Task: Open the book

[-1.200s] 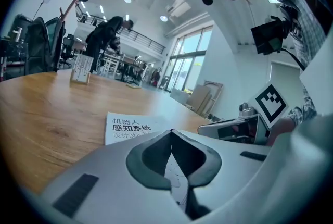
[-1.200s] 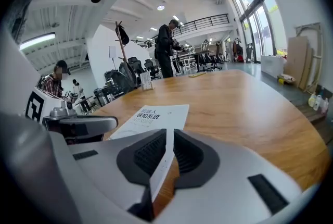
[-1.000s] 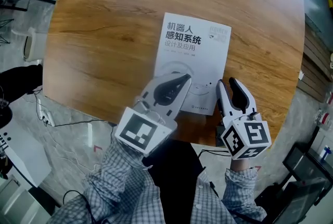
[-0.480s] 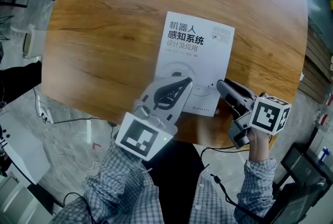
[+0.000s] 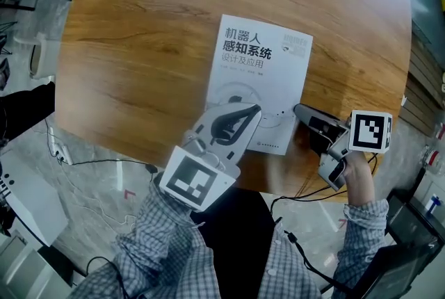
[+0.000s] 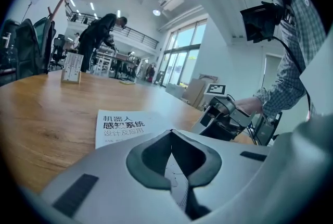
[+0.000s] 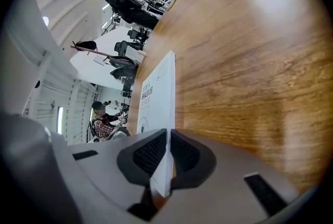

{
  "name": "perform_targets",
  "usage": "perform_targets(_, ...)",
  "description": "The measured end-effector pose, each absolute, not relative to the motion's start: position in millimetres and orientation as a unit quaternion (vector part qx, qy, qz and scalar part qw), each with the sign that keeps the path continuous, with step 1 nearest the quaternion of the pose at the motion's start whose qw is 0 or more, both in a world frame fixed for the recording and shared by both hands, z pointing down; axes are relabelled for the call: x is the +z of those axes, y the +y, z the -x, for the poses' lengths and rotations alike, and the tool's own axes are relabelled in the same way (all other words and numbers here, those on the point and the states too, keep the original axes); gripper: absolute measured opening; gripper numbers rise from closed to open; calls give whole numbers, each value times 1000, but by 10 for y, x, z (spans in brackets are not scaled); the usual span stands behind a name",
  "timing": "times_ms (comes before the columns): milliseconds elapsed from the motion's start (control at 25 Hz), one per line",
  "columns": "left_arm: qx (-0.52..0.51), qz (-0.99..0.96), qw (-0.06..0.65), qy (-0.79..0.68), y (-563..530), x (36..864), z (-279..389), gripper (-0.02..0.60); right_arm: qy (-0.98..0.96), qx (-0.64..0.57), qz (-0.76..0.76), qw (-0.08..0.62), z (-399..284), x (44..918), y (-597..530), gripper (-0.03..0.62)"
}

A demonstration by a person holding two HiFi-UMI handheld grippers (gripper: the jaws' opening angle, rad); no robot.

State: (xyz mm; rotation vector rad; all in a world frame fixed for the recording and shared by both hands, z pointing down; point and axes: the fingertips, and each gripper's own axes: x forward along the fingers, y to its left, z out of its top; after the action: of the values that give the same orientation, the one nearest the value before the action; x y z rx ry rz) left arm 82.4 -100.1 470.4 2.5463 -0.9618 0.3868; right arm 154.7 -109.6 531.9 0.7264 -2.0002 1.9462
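Wooden table (image 5: 139,47) carries the whole scene, and nothing else lies on the part of it that shows. At the left, the left gripper (image 5: 254,110) points at the near left part of the cover. Its jaws are together with nothing between them, and the tips seem to rest on the cover, most likely to pin it down.

In the middle lies the book (image 5: 261,75), closed and flat, white cover up, close to the near edge of the table.

At the right, the right gripper (image 5: 299,110) is rolled onto its side at the book's near right corner. Its jaws have just been closing, and the right gripper view shows the book's right edge pinched between the pads. Whether they hold the cover alone or some pages as well I cannot tell.

The step in hand looks like taking hold of the free edge, so opening proper has not begun. The next move calls for lifting that edge and swinging it over towards the left. The left gripper sits in that path and would have to clear off the cover first.
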Motion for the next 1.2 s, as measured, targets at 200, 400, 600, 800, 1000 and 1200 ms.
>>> perform_targets(200,141,-911,199,-333,-983,4719,-849,0,-685,676,-243,121,-1548,5266,-1101,29)
perform_targets(400,145,-908,209,-332,-973,4738,-837,0,-689,674,-244,106,-1547,5131,-1101,26)
perform_targets(600,170,-905,198,-337,-973,4686,-875,0,-699,664,-244,101,-1516,4946,-1096,23)
perform_targets(800,183,-917,181,-304,-915,4562,-1054,0,-706,661,-239,87,-1446,4746,-1099,20)
perform_targets(1000,186,-926,183,-274,-852,4488,-1183,0,-731,641,-221,80,-1215,4439,-1096,20)
perform_targets(1200,178,-925,186,-280,-902,4393,-1070,0,-732,643,-215,69,-1084,4330,-1097,20)
